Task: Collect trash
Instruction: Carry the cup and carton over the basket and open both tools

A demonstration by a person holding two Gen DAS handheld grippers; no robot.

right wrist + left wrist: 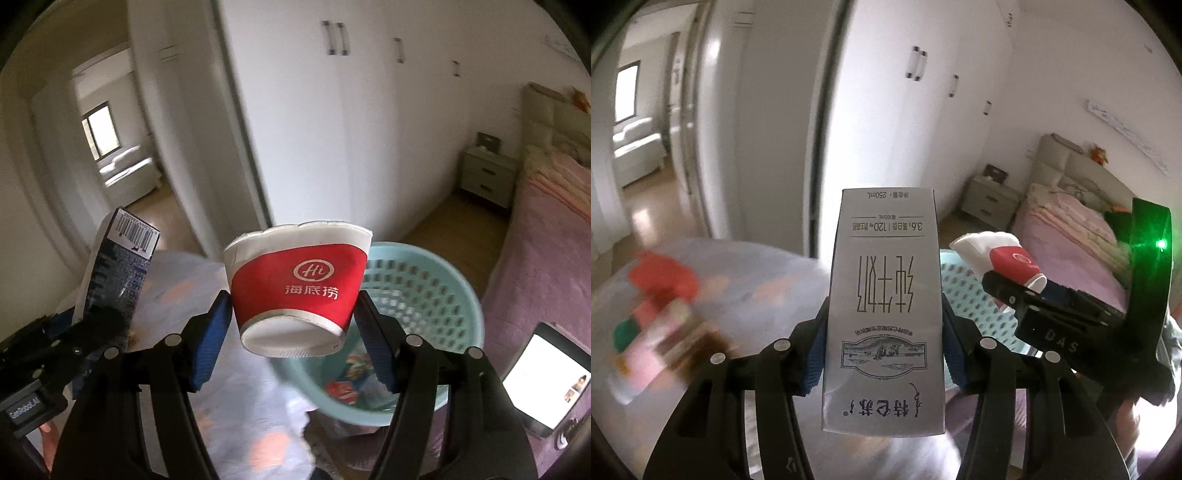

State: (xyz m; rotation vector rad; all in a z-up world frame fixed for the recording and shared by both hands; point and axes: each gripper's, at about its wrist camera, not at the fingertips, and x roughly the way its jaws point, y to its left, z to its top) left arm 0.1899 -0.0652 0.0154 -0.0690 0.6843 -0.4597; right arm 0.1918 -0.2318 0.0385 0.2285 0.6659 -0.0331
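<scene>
While clamped between left hand-held gripper (882,354) pads, milk carton (884,295), right hand-held gripper (293,332) gripping cup (295,291).

Milk carton (884,310) reads "250mL"; cup (297,291) "Hi".

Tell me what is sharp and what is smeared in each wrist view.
Left wrist view: the milk carton in the left claw is crisp, the red and pink clutter at left is motion-smeared. Right wrist view: the red paper cup is sharp, the teal basket softer, the foreground below blurred.
</scene>
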